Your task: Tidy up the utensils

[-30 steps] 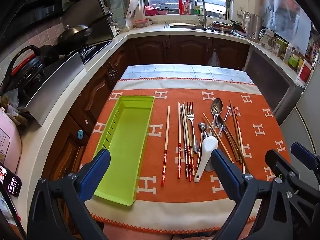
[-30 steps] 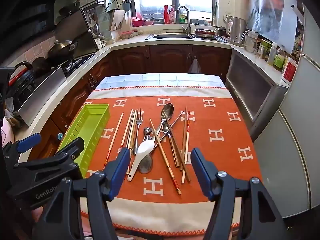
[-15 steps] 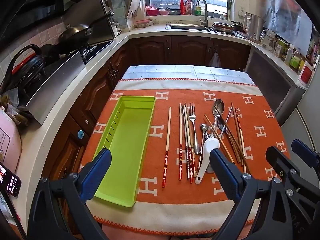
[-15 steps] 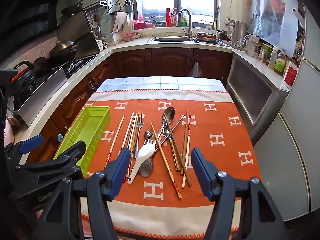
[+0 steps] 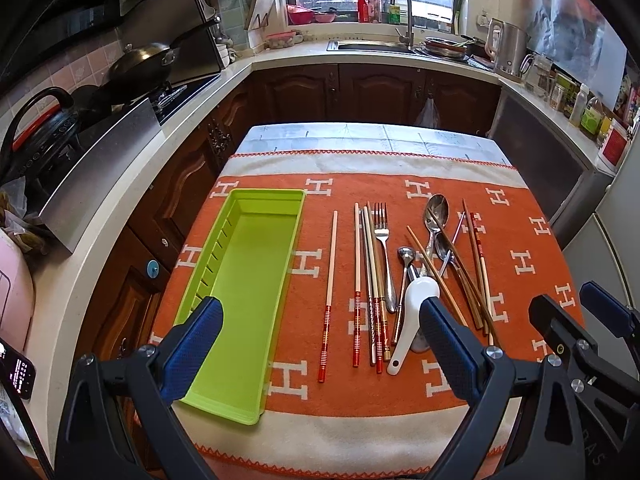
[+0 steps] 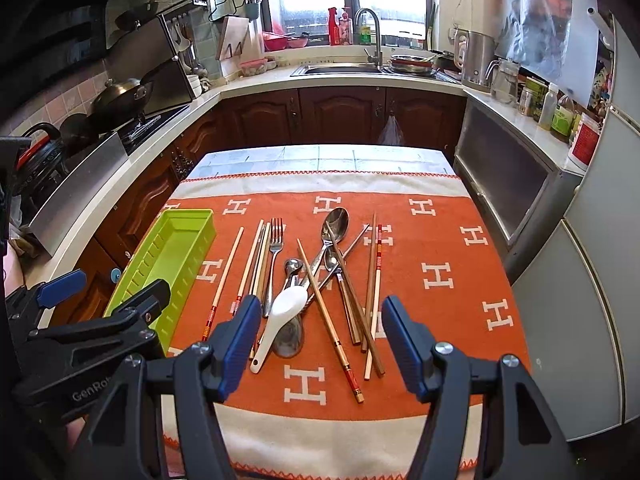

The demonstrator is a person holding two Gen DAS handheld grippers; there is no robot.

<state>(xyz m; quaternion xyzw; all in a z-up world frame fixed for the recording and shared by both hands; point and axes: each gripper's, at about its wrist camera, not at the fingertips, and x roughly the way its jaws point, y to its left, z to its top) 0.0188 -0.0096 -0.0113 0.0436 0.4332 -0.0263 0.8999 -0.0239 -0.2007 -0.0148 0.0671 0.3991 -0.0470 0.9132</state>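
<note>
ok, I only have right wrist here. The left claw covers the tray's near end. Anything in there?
Observer: No. Left wrist shows the tray bare along its whole floor.
Operator: Is the left claw holding anything?
Observer: No. The left claw is wide open, with nothing between its pads.
Operator: The chopstick ends beside the fork are hidden here. Anything lying across them?
Observer: No. Those chopsticks lie side by side left of the fork, and their banded ends sit free on the cloth.
</note>
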